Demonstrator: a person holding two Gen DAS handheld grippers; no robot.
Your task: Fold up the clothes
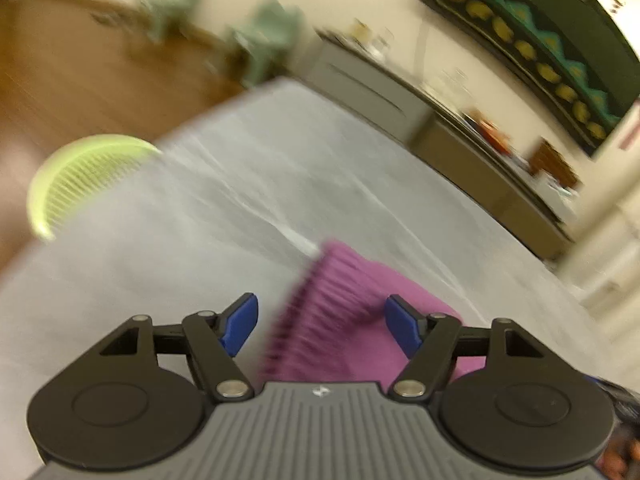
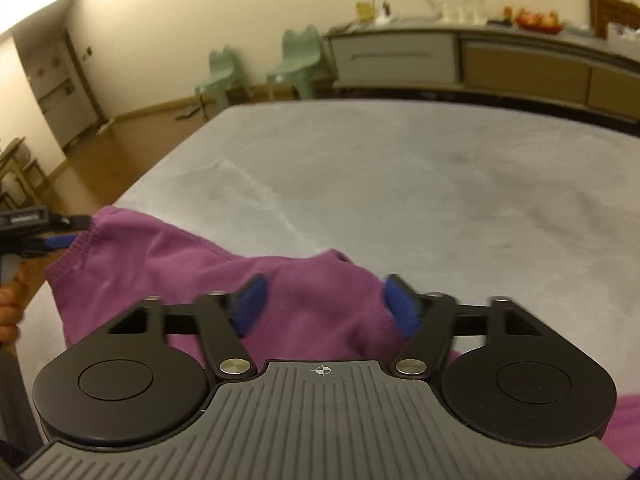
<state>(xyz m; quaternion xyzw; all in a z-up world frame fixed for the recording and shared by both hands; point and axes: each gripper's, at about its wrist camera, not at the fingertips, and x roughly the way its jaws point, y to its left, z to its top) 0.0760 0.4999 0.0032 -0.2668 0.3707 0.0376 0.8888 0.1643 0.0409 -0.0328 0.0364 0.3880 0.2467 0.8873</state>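
Left claw [image 1: 321, 328]: jaws spread wide, nothing between the blue pads [image 1: 240, 326]; its own view is tilted and blurred, looking down at the ribbed hem of the sweater [image 1: 340, 320] just ahead.
Left claw seen from the right: it [image 2: 64, 242] enters at 9 o'clock, level with the counter, blue tip beside the ribbed edge of the sweater; I cannot tell whether it touches the cloth.
Hand [image 2: 10, 308]: bare fingers wrapped round the left claw's grip at the 9 o'clock edge, below the tool.
Right claw [image 2: 324, 304]: jaws wide apart, blue pads [image 2: 250, 306] on either side of a raised fold of the sweater, not pinching it; the view is level and looks straight across the counter.
Sweater [image 2: 200, 272]: purple knit, rumpled, lying at the near edge of the counter from 9 o'clock across to 5 o'clock in the right view.
Counter [image 2: 400, 168]: pale grey, marbled, bare beyond the sweater.
Green basket [image 1: 76, 176]: lime, ribbed wall, at 9 o'clock in the left view, at the counter's edge.
Chairs [image 2: 296, 60]: two mint-green, on the wooden floor at 11 o'clock beyond the counter.
Sideboard [image 2: 480, 60]: long, along the far wall at 1 o'clock, carrying jars and a red fruit bowl [image 2: 538, 22].
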